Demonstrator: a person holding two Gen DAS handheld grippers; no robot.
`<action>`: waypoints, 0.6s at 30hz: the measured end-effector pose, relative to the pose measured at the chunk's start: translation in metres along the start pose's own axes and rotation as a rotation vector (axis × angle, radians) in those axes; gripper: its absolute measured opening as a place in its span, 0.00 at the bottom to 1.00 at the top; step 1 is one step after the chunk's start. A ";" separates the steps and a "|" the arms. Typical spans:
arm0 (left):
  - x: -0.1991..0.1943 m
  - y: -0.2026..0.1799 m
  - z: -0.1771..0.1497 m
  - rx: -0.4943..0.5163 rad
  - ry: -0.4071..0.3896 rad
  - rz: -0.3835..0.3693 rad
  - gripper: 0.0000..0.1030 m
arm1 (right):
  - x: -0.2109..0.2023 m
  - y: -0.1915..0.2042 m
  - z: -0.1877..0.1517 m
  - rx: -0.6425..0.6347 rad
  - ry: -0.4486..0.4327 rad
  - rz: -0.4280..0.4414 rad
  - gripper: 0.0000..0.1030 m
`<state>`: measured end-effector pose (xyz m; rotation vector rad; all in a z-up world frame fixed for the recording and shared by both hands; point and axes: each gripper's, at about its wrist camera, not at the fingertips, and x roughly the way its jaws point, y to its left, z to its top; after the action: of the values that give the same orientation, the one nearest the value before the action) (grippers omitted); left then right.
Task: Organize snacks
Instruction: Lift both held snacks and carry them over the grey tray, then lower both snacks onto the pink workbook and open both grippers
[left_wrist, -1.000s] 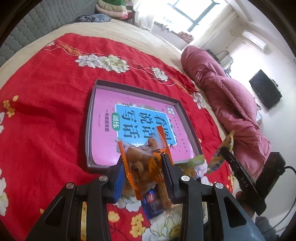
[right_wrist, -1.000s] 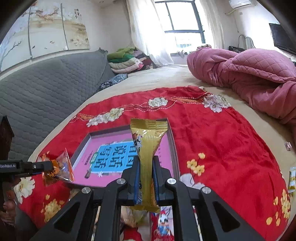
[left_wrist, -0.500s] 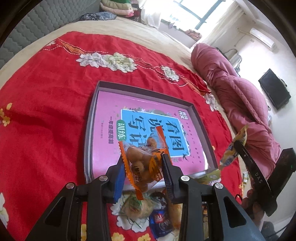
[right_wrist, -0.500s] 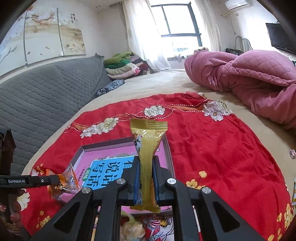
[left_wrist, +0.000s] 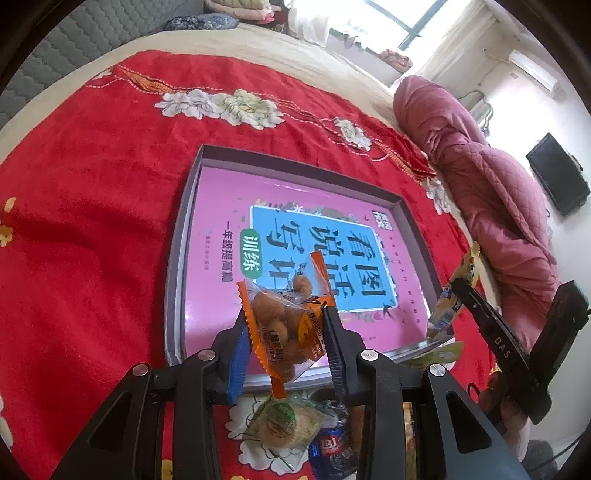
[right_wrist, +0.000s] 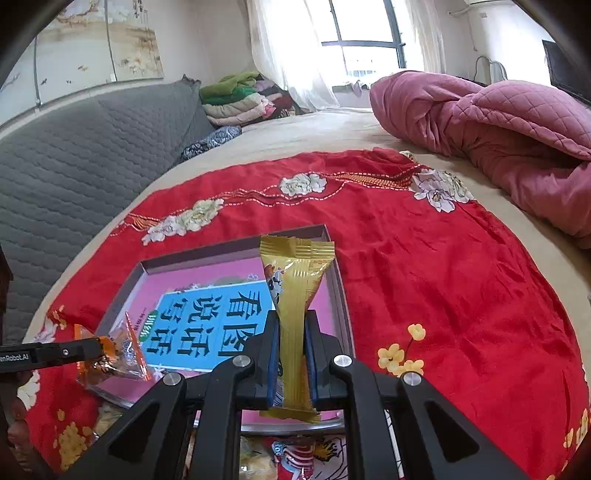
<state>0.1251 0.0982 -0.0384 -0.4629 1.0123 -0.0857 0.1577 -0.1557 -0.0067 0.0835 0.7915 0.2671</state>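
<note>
Orange snack packet (left_wrist: 286, 328) clamped in left gripper (left_wrist: 286, 332), held over near edge of shallow grey box (left_wrist: 184, 236) with pink printed floor. Gold snack bar (right_wrist: 295, 314) upright, pinched tight in right gripper (right_wrist: 291, 354), above same box. Box on red floral blanket (left_wrist: 92, 221); loose snacks (left_wrist: 284, 424) just beside its near edge.

Red floral blanket (left_wrist: 92, 221), pink quilt (right_wrist: 498, 125).

A home bedroom: bed (right_wrist: 332, 129), pink quilt (right_wrist: 498, 122), folded clothes (right_wrist: 240, 96).
</note>
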 end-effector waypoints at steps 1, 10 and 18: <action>0.002 0.001 -0.001 -0.003 0.003 0.006 0.37 | 0.003 0.000 -0.001 -0.004 0.009 -0.003 0.12; 0.007 -0.001 -0.002 0.000 0.021 0.029 0.37 | 0.011 -0.001 -0.005 -0.016 0.045 -0.018 0.12; 0.008 -0.004 -0.003 -0.004 0.030 0.032 0.37 | 0.015 -0.005 -0.006 -0.012 0.086 -0.017 0.12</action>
<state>0.1275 0.0918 -0.0445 -0.4499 1.0490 -0.0625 0.1639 -0.1564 -0.0220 0.0541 0.8760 0.2612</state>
